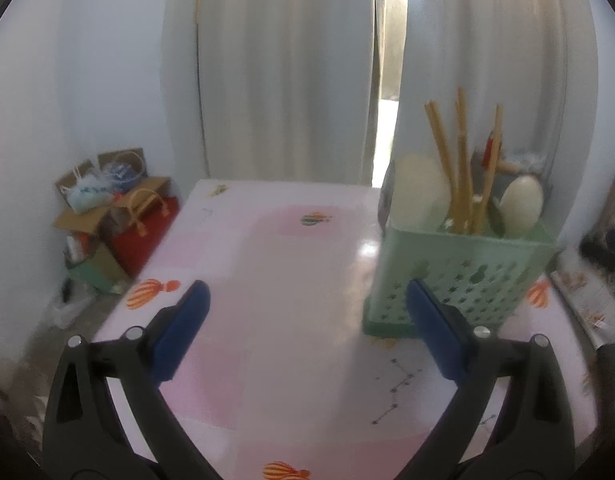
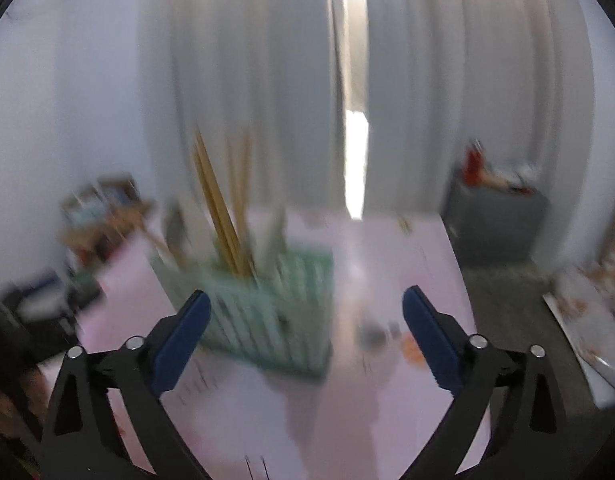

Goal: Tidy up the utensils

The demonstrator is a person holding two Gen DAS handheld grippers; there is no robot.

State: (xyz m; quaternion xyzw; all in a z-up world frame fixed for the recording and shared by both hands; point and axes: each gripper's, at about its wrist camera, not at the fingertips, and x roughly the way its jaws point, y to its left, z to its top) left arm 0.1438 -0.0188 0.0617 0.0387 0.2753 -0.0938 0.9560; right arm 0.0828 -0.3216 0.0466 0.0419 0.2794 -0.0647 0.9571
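A green perforated utensil basket (image 1: 463, 272) stands on the pink tablecloth (image 1: 275, 280), holding several bamboo chopsticks (image 1: 461, 160) and two pale spoons (image 1: 521, 204). My left gripper (image 1: 307, 300) is open above the cloth with nothing between its blue pads; the basket sits just beyond its right finger. In the blurred right wrist view the same basket (image 2: 275, 312) with its chopsticks (image 2: 223, 216) lies ahead and left of centre. My right gripper (image 2: 306, 306) is open and empty, and the basket's near side shows between its fingers.
Cardboard boxes and a red bag (image 1: 119, 216) are piled on the floor left of the table. A grey bin (image 2: 495, 216) stands at the back right. White curtains (image 1: 283, 72) hang behind the table. Papers (image 1: 591, 300) lie on the floor at right.
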